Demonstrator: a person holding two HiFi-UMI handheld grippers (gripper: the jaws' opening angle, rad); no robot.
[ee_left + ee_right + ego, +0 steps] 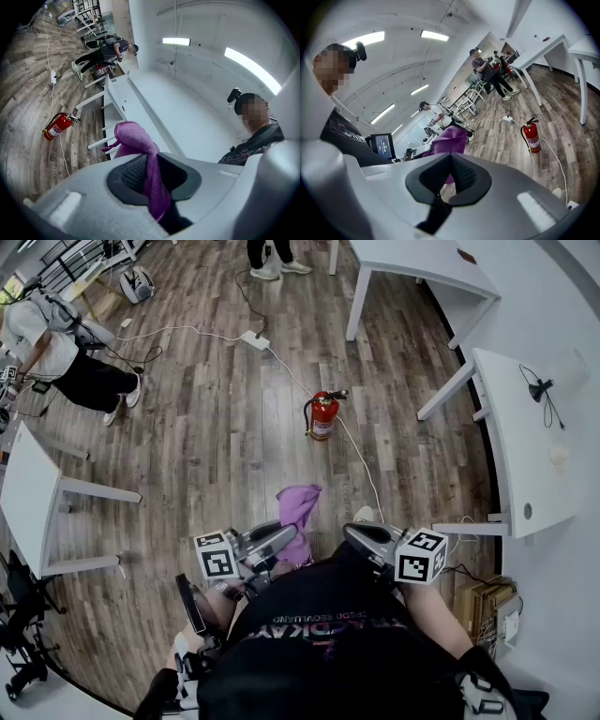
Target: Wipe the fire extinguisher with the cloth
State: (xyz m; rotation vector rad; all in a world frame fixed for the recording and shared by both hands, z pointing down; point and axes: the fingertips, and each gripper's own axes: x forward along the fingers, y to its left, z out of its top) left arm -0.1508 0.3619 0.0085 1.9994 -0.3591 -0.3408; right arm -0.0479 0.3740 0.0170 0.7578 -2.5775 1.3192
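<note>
Fire extinguisher (322,415) is standing upright on the wood floor (216,456), well ahead of me and out in the open between the white tables (525,446). A white cable (361,460) runs from a power strip (254,339) right past it and on toward my feet. Off to the far left there's a person (56,352) crouching, well clear of it, and someone else's shoes (272,266) show at the top edge. A cardboard box (483,601) sits by the wall on my right.

I've got both hands tucked close to my body, aimed forward at the red thing. My left gripper (281,538) is clamped on the purple cloth (300,507), which bunches up past the tips and trails down between the pads. My right gripper (364,538) is closed all the way with nothing in it, tipped a bit toward the floor, while the left sits about level.
</note>
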